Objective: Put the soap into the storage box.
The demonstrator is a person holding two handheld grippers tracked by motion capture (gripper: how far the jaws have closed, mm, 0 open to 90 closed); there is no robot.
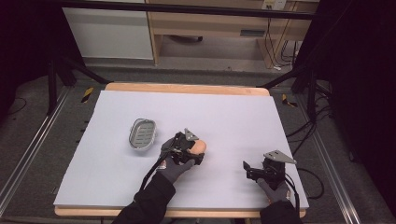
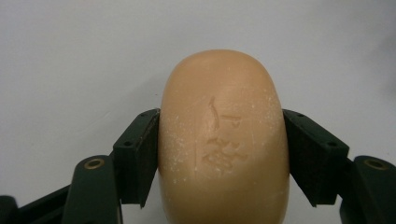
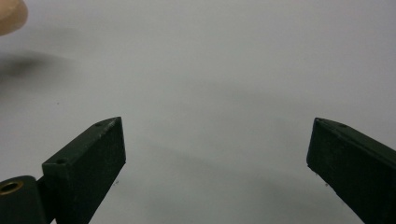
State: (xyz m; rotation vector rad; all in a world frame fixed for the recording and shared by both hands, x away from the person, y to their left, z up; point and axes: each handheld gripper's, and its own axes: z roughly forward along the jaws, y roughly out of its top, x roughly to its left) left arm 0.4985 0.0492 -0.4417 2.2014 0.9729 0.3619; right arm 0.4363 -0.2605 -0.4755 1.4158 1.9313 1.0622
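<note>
White covering spans the table (image 1: 224,112), with a metal soap dish (image 1: 142,134) left of centre. Near the middle, the left hand-held gripper (image 1: 198,151) clamps a tan soap bar (image 2: 224,140); its own view reveals stamped characters. By the near right corner, the right hand-held gripper (image 3: 215,149) stands wide, holding nothing.

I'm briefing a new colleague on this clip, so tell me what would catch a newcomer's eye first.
First the tan soap, clamped on both sides by the left gripper near the middle of the white table; a stamped mark shows on its face. Next the metal soap dish, lying empty just to the left of that gripper. The right gripper rests near the table's right front, jaws wide apart with nothing between them.
</note>
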